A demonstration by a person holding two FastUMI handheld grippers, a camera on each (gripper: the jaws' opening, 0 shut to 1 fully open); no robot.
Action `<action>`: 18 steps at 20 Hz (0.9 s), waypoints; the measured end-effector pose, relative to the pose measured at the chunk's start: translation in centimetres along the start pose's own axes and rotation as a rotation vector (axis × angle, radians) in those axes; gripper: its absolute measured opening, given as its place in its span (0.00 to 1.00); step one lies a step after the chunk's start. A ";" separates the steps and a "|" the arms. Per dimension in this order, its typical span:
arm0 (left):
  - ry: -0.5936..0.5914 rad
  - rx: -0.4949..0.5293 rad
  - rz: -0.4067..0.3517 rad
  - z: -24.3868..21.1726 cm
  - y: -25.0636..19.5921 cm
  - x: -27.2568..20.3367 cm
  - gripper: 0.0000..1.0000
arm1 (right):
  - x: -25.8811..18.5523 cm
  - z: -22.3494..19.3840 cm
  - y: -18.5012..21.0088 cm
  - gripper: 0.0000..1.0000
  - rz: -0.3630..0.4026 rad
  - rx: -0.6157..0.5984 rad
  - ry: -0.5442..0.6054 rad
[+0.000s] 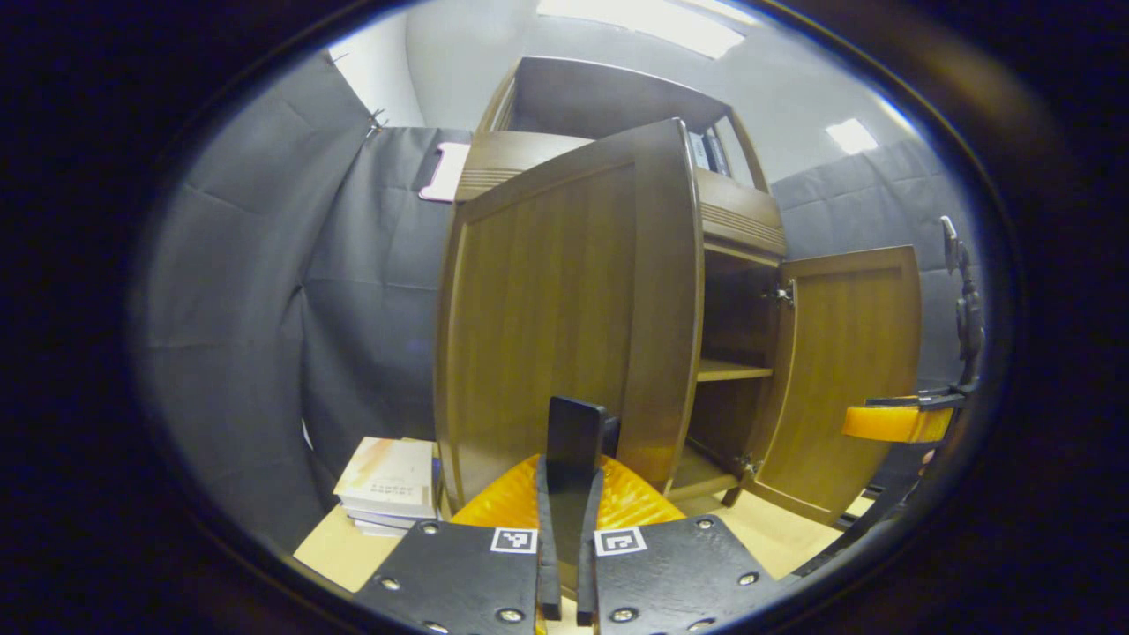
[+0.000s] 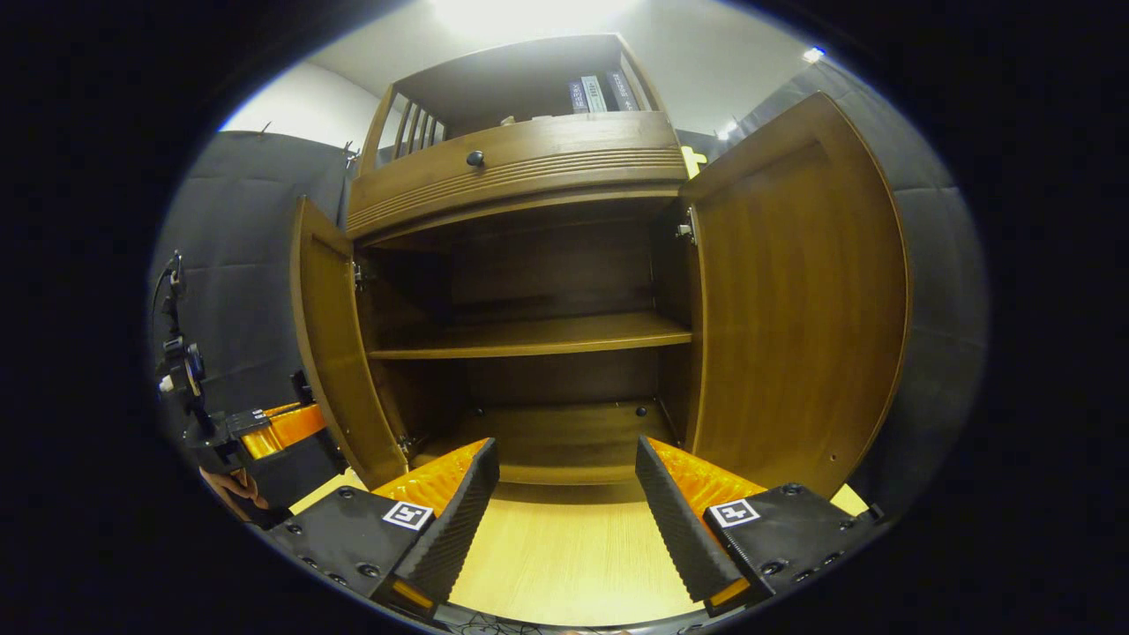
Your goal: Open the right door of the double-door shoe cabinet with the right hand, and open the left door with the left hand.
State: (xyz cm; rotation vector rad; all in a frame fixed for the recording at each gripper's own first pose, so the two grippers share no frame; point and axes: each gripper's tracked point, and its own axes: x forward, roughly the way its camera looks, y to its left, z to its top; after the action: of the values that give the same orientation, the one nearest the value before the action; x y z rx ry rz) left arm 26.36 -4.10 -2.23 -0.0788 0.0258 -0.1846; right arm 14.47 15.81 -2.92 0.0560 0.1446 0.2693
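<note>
Grey cloth walls surround a wooden shoe cabinet (image 2: 529,159) standing on a pale wood floor; both doors stand open.

In the left gripper view the left gripper (image 1: 569,459) is clenched on a dark handle (image 1: 575,432) at the free edge of the left door (image 1: 564,309), dead ahead of its fingers, the door's long axis upright and its hinge on the far left. The right door (image 2: 794,300) is swung fully out, just right of the right gripper (image 2: 564,494), whose fingers are released and spread, holding nothing, aimed at the bare lower shelf (image 2: 529,335). Judgement: the left hand is nearer its door, and any further travel is an outward pull swinging to the left. Books (image 2: 600,93) stand on top and a stack of booklets (image 1: 388,481) lies on the floor; no writing is legible. Square coded markers sit on both grippers.
</note>
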 end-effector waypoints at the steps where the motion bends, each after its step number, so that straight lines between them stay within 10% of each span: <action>1: -0.002 0.003 0.004 -0.1 0.4 -0.1 0.10 | 0.1 0.1 0.2 0.93 0.004 0.000 -0.002; 18: 0.011 0.033 0.034 0.1 6.3 -2.4 0.07 | 0.0 0.6 -0.8 0.98 -0.011 -0.080 -0.013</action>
State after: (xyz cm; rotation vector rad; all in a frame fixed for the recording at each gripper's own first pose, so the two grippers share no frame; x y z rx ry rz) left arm 25.13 2.50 -2.58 -0.0446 0.0347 -0.1514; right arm 14.75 14.96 -2.36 -0.0221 0.1213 0.2630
